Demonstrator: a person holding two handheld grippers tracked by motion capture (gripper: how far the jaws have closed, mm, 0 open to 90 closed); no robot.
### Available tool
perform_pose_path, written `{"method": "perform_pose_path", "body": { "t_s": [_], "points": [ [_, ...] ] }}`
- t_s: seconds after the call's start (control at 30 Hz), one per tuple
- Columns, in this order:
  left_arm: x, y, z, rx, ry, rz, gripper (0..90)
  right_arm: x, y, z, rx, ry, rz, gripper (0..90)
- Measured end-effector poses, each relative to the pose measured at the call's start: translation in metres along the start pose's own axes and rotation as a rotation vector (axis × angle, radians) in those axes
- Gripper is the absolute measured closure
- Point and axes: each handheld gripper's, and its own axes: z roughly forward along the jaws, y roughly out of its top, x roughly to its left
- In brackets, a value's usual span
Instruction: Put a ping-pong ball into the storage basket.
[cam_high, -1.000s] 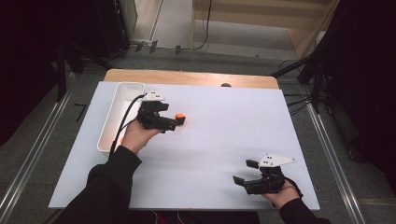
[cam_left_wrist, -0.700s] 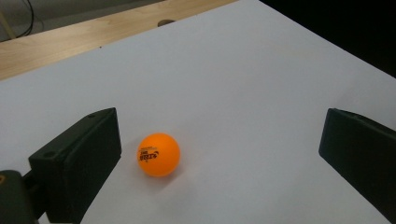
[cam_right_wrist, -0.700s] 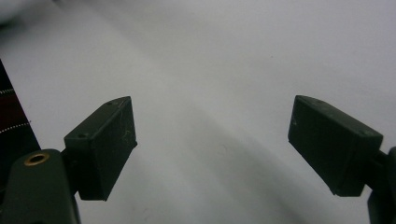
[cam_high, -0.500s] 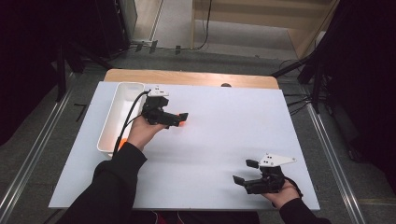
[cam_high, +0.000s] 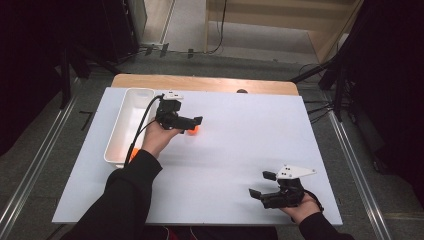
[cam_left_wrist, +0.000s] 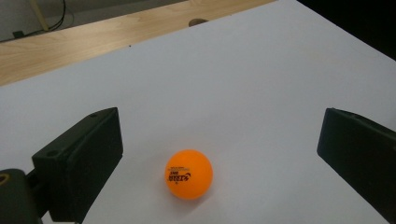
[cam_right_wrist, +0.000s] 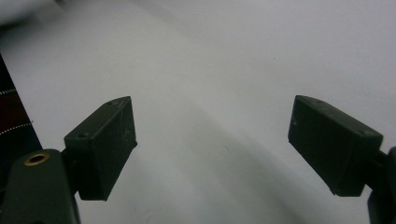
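Observation:
An orange ping-pong ball (cam_left_wrist: 189, 174) with dark print rests on the white table top (cam_left_wrist: 261, 70). My left gripper (cam_left_wrist: 219, 135) is open, and the ball lies between its two black jaws without touching either. From above, the ball (cam_high: 192, 131) peeks out just under the left gripper (cam_high: 194, 125), right of the tray. My right gripper (cam_high: 261, 184) sits low at the near right of the table, held open with nothing inside. Its own view shows the right gripper (cam_right_wrist: 212, 135) with jaws spread wide over bare white surface.
A long white tray (cam_high: 116, 142) lies along the table's left side, with a small orange thing (cam_high: 130, 153) at its near end beside the sleeve. A wooden strip (cam_high: 210, 84) borders the far edge. A cable (cam_high: 142, 122) runs from the left gripper across the tray.
My left gripper has moved forward and right, so the ball that lay ahead of its tips now sits between the jaws. The right gripper has stayed put.

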Motion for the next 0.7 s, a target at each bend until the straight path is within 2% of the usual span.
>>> {"method": "perform_pose_path", "body": {
  "t_s": [0.23,0.43,0.53,0.6,0.7],
  "points": [
    [-0.001,0.004,0.003,0.004,0.037,0.006,0.8,0.0,0.001,0.0,0.0,0.001,0.002,13.7],
    [0.003,0.008,0.008,-0.022,0.044,-0.023,0.8,-0.001,0.001,0.001,0.003,-0.004,0.006,13.7],
    [0.004,0.01,0.013,-0.008,0.056,-0.033,0.8,0.0,0.001,0.002,0.002,-0.002,0.005,13.7],
    [0.004,0.011,0.016,-0.014,0.056,-0.033,0.8,0.0,0.001,0.002,0.004,0.005,0.005,13.7],
    [0.004,0.012,0.022,-0.015,0.029,-0.05,0.8,0.001,0.001,0.002,0.005,0.005,0.004,13.7]
  ]
}}
